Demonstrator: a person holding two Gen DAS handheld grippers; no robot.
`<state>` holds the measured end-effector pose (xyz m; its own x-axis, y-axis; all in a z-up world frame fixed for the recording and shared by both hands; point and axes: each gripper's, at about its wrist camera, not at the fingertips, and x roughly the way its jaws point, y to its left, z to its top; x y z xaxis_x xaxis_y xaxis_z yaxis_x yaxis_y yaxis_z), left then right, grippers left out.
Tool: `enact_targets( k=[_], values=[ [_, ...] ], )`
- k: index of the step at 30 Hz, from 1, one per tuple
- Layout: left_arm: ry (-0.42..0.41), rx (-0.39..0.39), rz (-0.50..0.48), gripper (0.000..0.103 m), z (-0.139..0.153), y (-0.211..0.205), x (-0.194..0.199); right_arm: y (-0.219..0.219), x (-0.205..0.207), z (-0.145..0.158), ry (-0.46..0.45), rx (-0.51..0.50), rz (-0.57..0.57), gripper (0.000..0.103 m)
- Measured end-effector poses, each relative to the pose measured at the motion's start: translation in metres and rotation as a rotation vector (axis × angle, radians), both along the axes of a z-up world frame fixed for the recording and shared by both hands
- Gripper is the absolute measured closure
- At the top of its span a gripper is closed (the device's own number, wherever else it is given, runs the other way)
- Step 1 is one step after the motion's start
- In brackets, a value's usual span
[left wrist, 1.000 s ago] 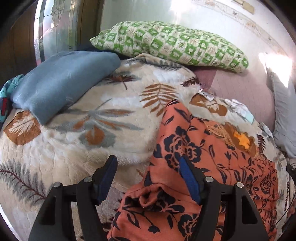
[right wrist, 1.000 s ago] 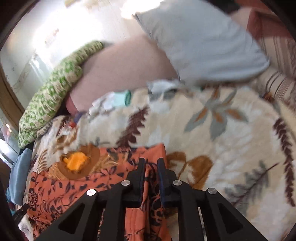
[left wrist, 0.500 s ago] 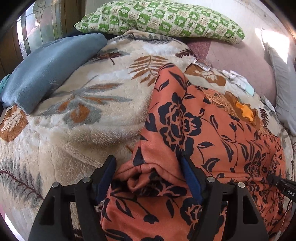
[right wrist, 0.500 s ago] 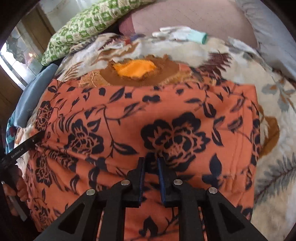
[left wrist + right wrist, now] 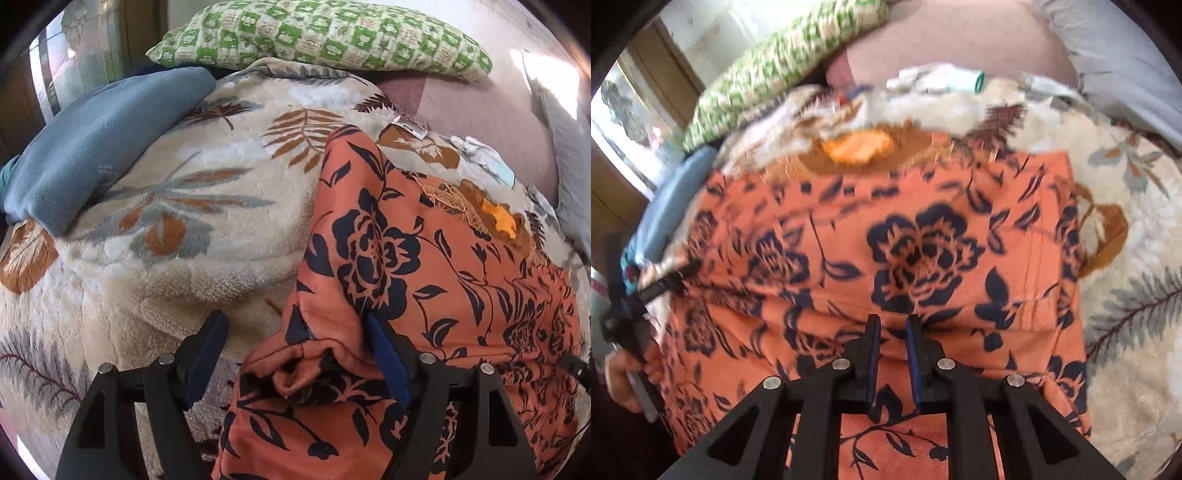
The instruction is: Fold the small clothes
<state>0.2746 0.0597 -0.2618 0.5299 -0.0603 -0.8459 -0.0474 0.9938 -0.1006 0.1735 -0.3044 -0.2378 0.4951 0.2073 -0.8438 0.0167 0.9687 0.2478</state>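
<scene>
An orange garment with dark blue flowers (image 5: pixel 406 258) lies spread on a leaf-patterned fleece blanket (image 5: pixel 184 221). Its bunched near edge sits between the fingers of my left gripper (image 5: pixel 295 317), whose jaws are opening. The left pad stands clear of the cloth and the right pad rests against it. In the right wrist view the garment (image 5: pixel 923 240) fills the middle. My right gripper (image 5: pixel 892 319) is shut on a fold of it near its front edge. A hand (image 5: pixel 620 369) holds the left gripper at the far left of that view.
A green checked pillow (image 5: pixel 325 33) lies at the back, a blue cushion (image 5: pixel 96 140) at the left and a grey pillow (image 5: pixel 569 166) at the right. Small white clothes (image 5: pixel 484 155) and a brown-and-orange piece (image 5: pixel 498 218) lie beyond the garment.
The right gripper has swung from the garment's right edge over its middle, carrying cloth with it. The left gripper has tilted lower and its jaws have widened off the bunched edge.
</scene>
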Motion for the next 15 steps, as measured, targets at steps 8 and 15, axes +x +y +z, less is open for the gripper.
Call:
enact_targets(
  k=[8,15],
  values=[
    [-0.031,-0.052,0.01,0.024,0.017,0.01,-0.014,-0.022,-0.01,0.002,0.02,0.079,-0.058,0.086],
    [-0.145,-0.057,-0.031,0.024,0.05,0.01,-0.068,-0.027,-0.099,0.038,-0.092,0.177,-0.074,0.086]
  ],
)
